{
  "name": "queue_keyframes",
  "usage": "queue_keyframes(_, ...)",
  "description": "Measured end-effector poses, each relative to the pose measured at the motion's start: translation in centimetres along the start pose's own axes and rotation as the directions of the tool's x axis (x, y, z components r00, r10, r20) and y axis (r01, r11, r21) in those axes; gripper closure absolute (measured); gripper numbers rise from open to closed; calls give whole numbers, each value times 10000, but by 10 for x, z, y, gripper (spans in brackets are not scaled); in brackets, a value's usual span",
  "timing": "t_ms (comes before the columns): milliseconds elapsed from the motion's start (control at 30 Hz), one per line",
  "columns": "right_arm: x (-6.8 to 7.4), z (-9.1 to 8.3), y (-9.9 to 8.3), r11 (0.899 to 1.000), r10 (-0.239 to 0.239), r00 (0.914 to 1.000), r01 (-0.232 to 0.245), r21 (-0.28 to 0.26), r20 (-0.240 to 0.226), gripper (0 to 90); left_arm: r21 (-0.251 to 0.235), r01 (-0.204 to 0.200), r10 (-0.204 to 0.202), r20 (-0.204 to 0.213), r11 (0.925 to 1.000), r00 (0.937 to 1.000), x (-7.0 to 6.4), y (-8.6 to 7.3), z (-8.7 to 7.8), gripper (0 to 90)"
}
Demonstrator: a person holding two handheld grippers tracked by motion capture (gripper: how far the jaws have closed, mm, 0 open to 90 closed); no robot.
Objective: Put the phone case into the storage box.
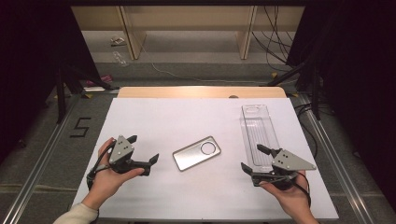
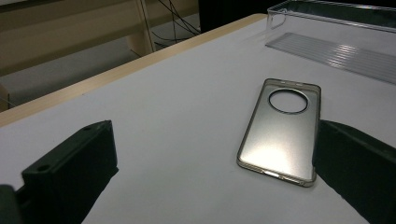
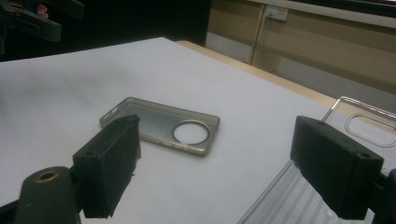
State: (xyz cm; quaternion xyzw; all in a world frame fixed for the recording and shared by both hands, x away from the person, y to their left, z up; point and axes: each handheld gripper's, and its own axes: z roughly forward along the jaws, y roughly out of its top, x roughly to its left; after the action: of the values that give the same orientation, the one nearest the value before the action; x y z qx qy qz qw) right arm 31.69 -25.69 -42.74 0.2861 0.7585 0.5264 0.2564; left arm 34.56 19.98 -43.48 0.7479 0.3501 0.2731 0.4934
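While the phone case point(image 1: 196, 153) is lying flat at the frame's centre on the white table point(image 1: 187, 116), both grippers are hovering apart from it. Left gripper point(image 1: 144, 149) at lower left and right gripper point(image 1: 252, 158) at lower right, over a clear tray point(image 1: 258, 126), are gaping wide, holding nothing

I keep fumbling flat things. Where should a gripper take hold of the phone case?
Probably across the long edges of the phone case, near its plain end, coming from above. It lies flat on the white table, its raised rim offers the only grip, and the camera ring weakens the other end.
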Motion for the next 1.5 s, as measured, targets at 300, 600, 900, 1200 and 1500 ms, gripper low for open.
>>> queue_keyframes(300,2,1,0,10000,5,10000,-5,-7,75,171,-28,40,-40,-7,10000,10000,0,0,-1,0)
queue_keyframes(600,27,23,7,9978,-477,9980,495,443,-416,256,-50,52,-52,-55,10000,10000,0,1,0,11)
queue_keyframes(900,47,59,15,9968,-488,9939,547,588,-985,367,-10,57,-57,-75,10000,10000,0,0,1,22)
queue_keyframes(1200,62,101,20,9910,-443,9878,624,1185,-1491,581,-2,45,-45,-97,10000,9999,1,0,1,29)
queue_keyframes(1500,73,140,26,9712,24,9829,415,2347,-1839,841,20,18,-18,-164,10000,9999,1,0,1,34)
